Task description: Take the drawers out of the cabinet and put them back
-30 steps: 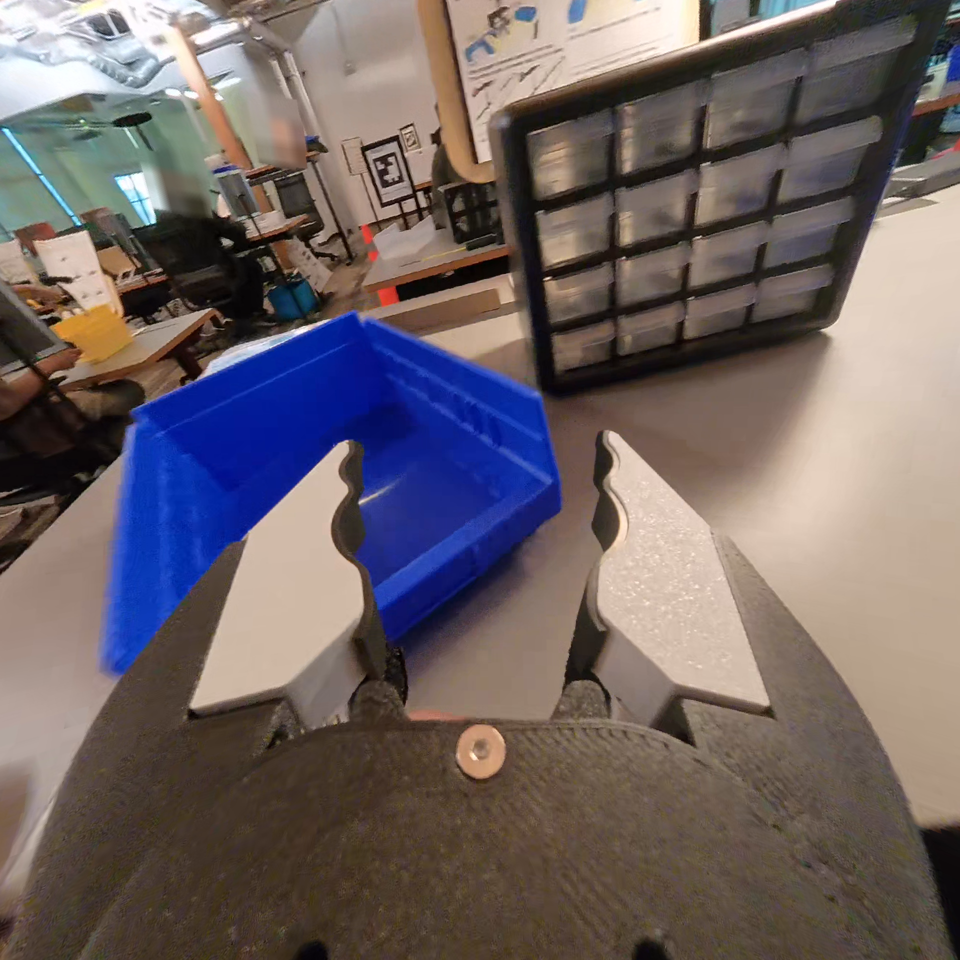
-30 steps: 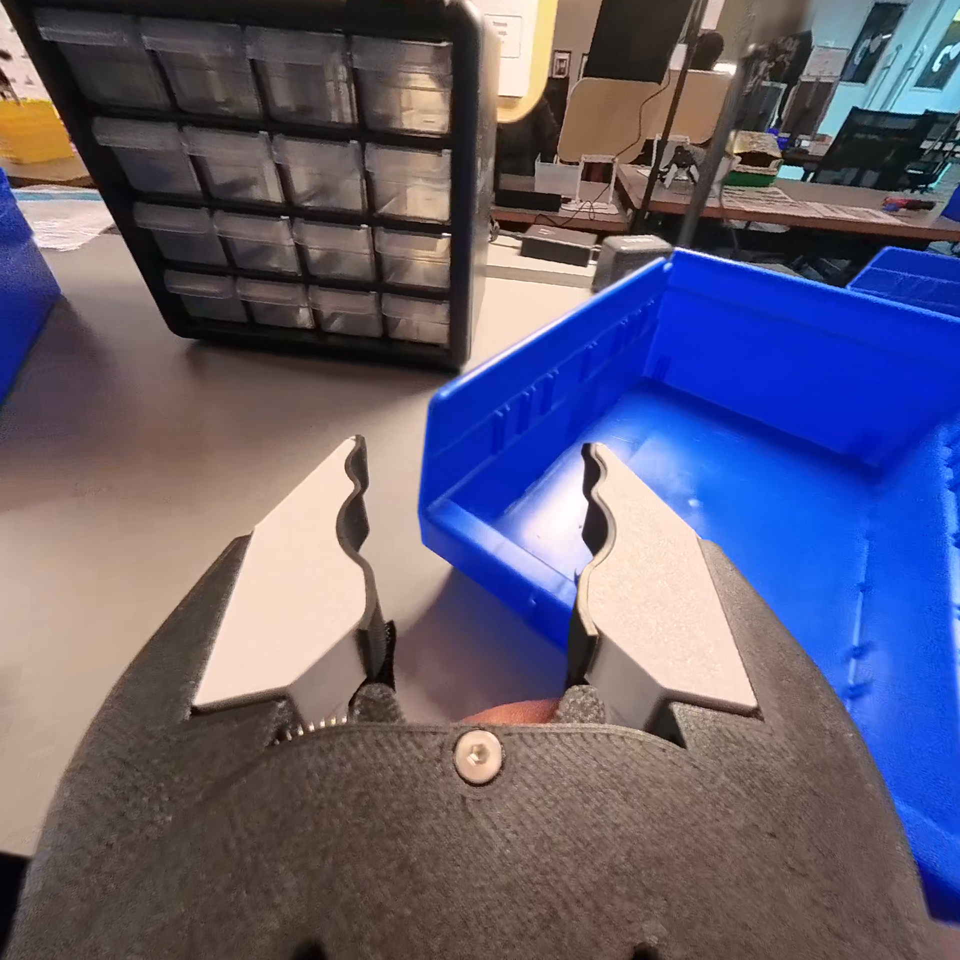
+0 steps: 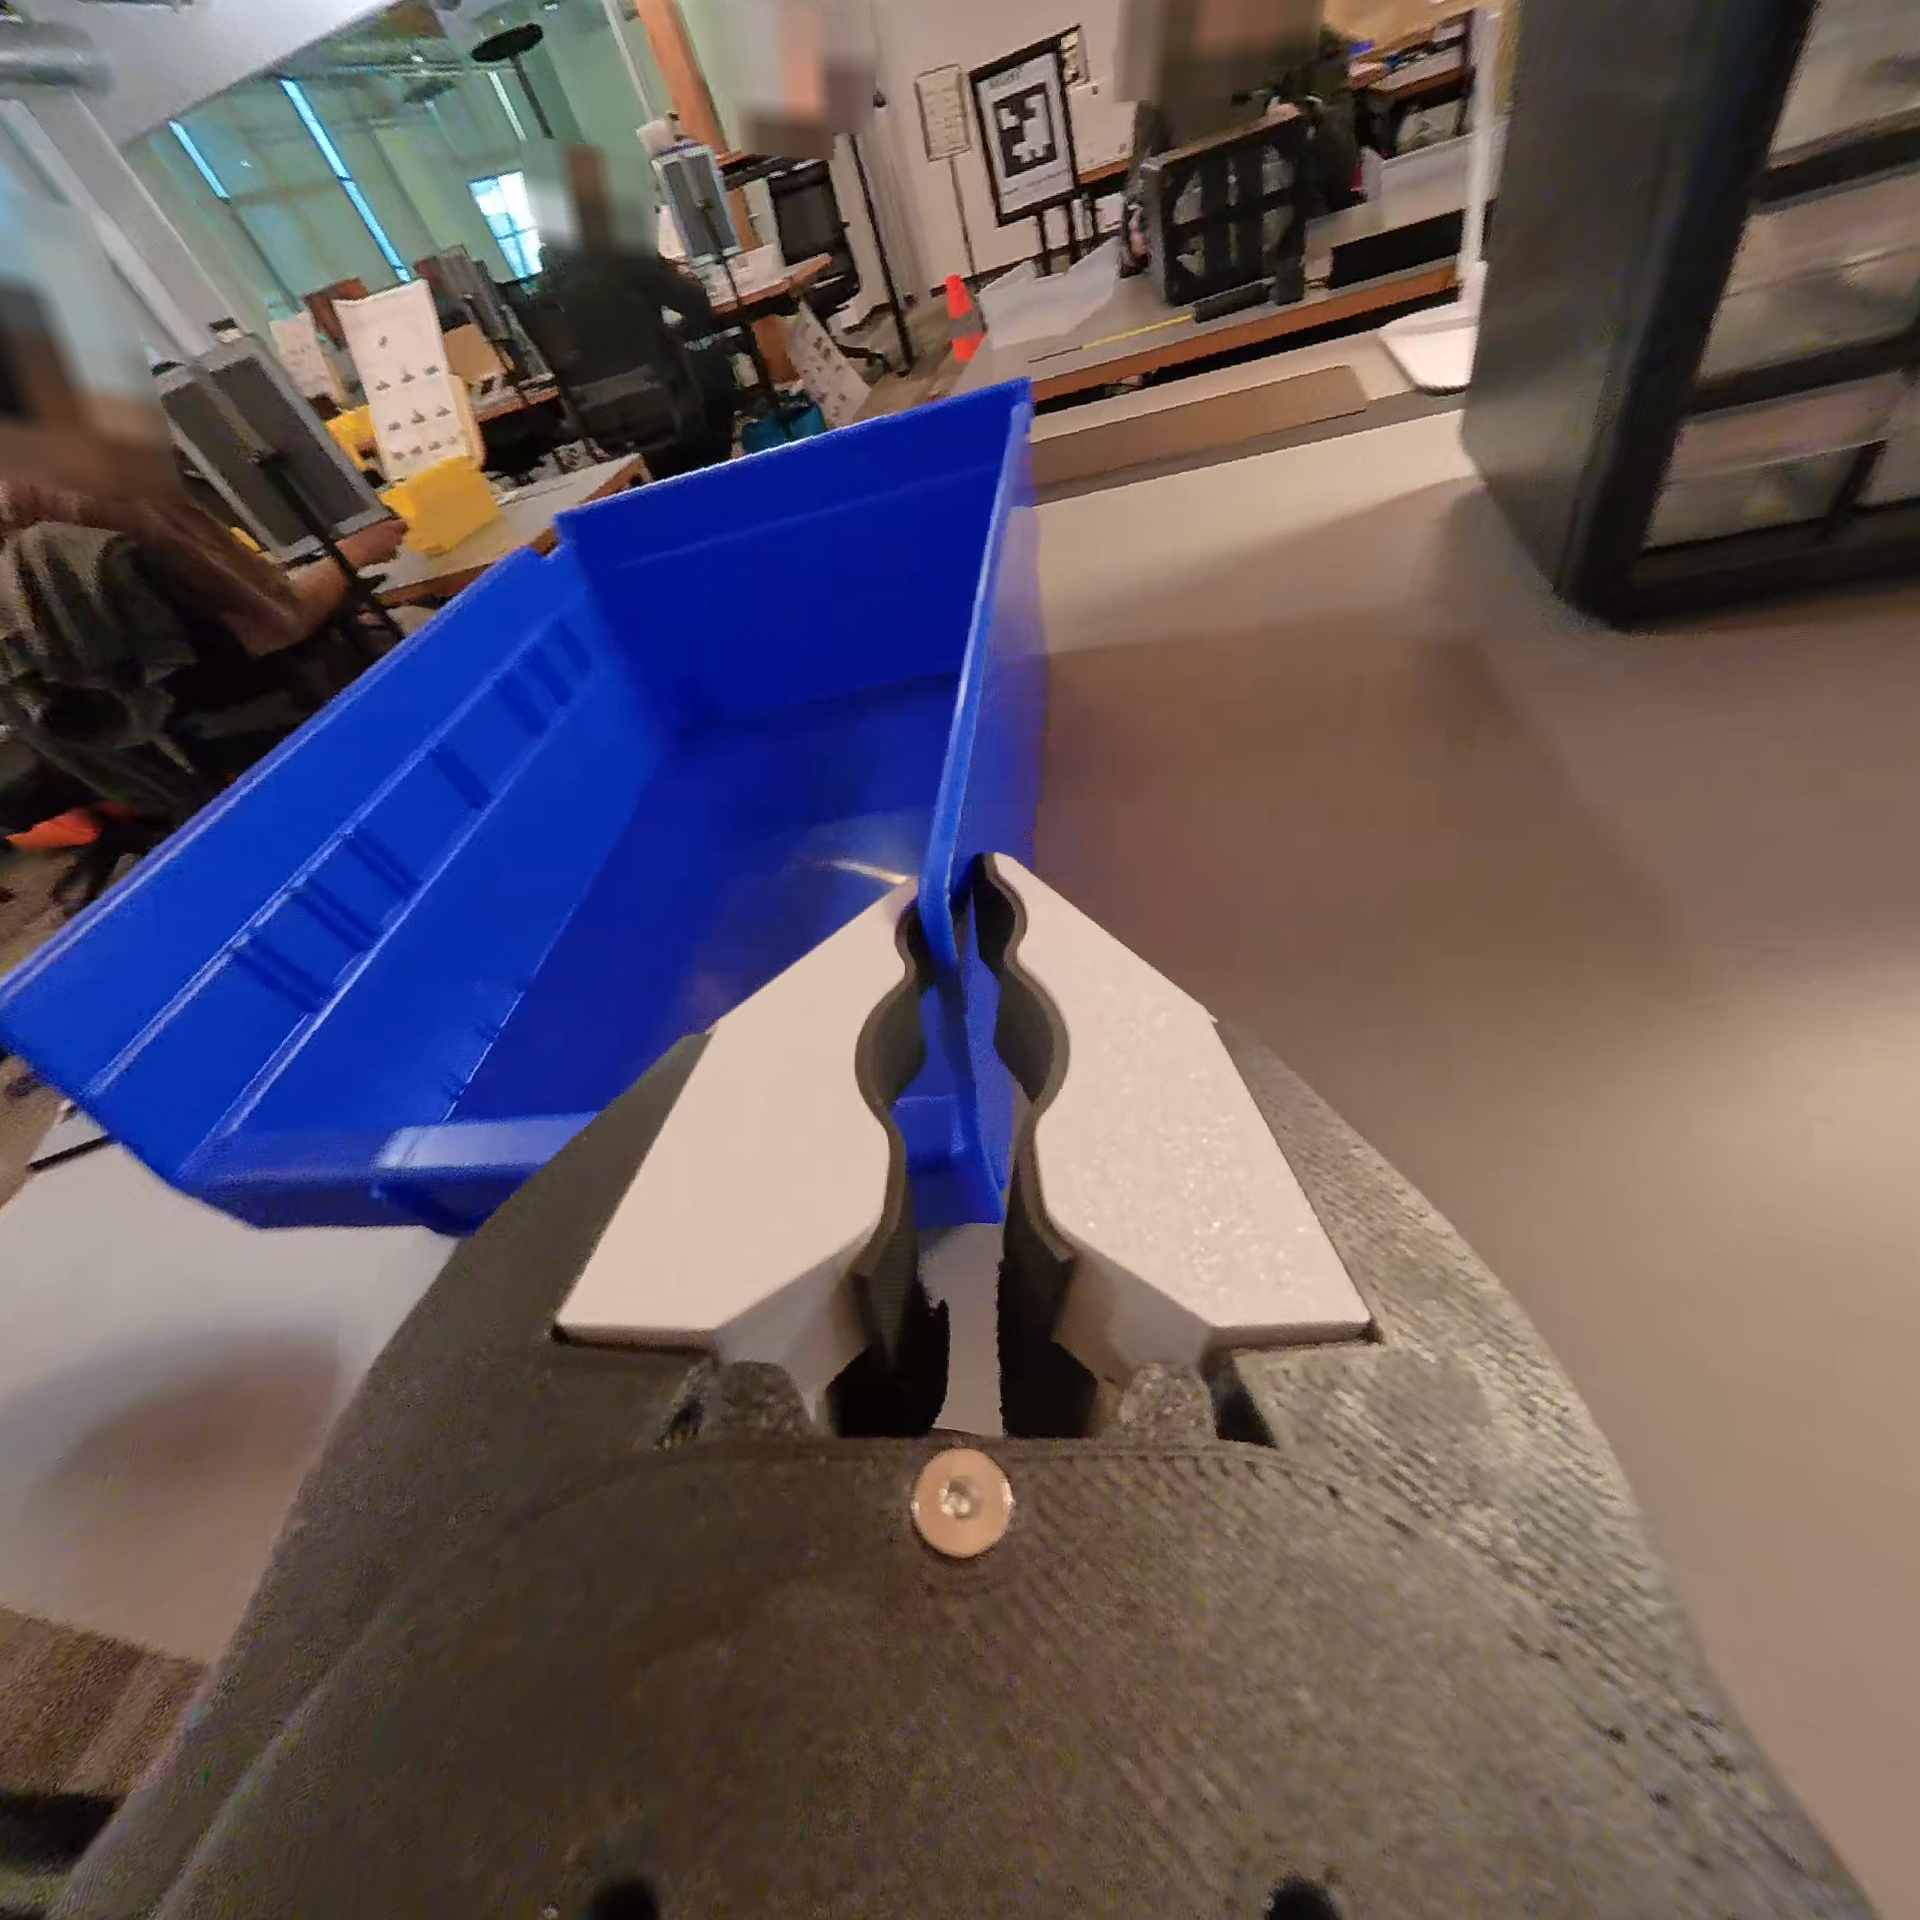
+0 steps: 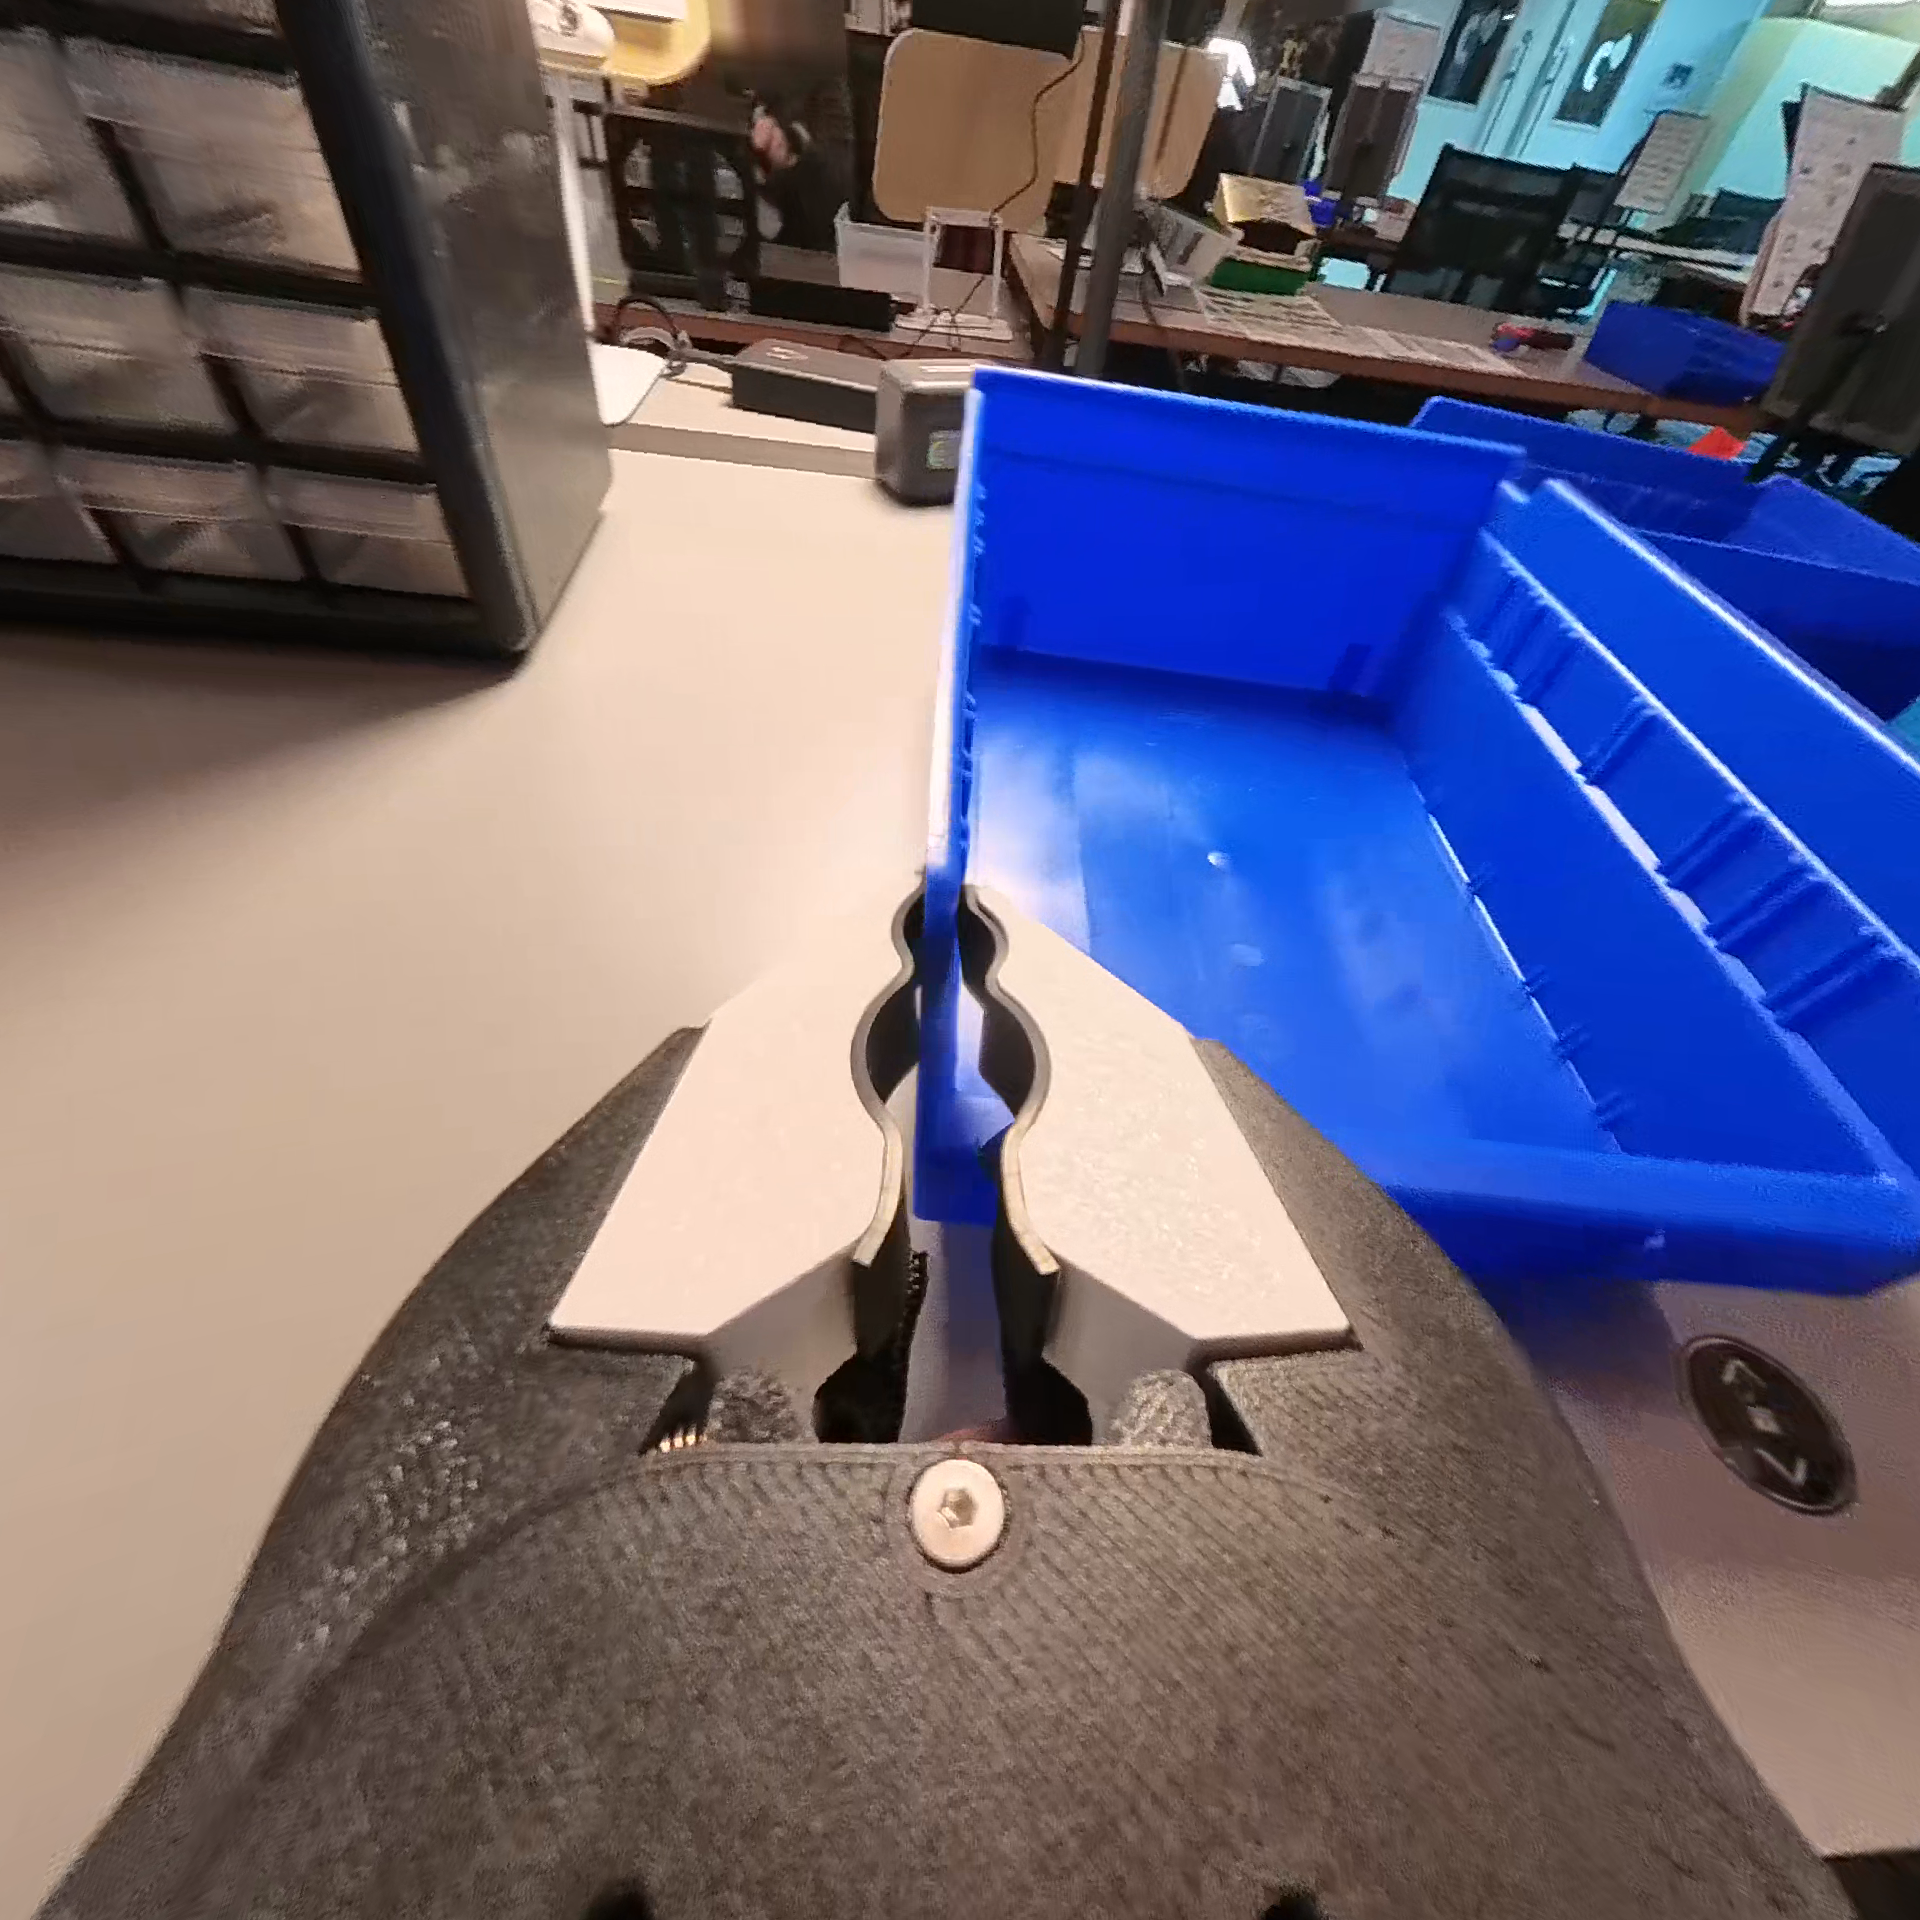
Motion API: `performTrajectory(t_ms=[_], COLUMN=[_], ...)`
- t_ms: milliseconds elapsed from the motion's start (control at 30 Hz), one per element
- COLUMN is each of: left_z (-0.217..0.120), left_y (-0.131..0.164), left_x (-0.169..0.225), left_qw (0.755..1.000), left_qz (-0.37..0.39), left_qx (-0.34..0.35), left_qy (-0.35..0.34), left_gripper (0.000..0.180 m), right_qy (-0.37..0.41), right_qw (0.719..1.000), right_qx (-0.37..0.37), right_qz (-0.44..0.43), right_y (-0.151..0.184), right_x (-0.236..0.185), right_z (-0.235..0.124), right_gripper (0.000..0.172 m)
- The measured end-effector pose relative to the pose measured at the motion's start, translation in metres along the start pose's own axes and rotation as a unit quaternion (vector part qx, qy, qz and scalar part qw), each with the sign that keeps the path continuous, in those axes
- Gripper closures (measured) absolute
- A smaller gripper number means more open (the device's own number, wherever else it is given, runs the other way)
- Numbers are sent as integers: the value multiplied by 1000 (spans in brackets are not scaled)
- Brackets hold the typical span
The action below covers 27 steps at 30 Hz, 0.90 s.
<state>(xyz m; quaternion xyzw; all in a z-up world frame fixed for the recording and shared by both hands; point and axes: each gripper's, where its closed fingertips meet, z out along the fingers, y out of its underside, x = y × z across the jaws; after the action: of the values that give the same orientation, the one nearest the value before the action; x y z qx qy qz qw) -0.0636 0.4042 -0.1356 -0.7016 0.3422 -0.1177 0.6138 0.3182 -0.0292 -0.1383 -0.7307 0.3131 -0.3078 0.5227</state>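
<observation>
Every visible drawer sits in the black drawer cabinet [image 4: 260, 312], so the drawer work appears not yet begun. The left gripper [image 3: 951, 935] pinches the right wall of a blue bin [image 3: 623, 831]; the right gripper [image 4: 943, 935] pinches another blue bin's [image 4: 1351, 883] left wall. The cabinet stands upright at the far table [image 4: 416, 883], fronts facing near; its long axis cannot be told.

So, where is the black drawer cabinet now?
The drawer cabinet stands on the grey table, upper left in the right wrist view, left of the blue bin.
</observation>
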Motion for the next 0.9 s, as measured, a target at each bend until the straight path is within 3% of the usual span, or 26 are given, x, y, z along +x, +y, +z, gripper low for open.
performTrajectory(t_ms=[400,900], left_z=[-1,46], left_y=[14,10], left_x=[-49,-71], left_qw=[1000,999], left_qz=[5,9], left_qx=[-5,-10], left_qy=[-17,52], left_gripper=[178,177], right_qy=[-7,-30], right_qw=[1000,999], right_qx=[-7,-7], right_qz=[4,10], right_y=[-2,-7], right_x=[18,29], right_z=[22,48], right_gripper=[167,166])
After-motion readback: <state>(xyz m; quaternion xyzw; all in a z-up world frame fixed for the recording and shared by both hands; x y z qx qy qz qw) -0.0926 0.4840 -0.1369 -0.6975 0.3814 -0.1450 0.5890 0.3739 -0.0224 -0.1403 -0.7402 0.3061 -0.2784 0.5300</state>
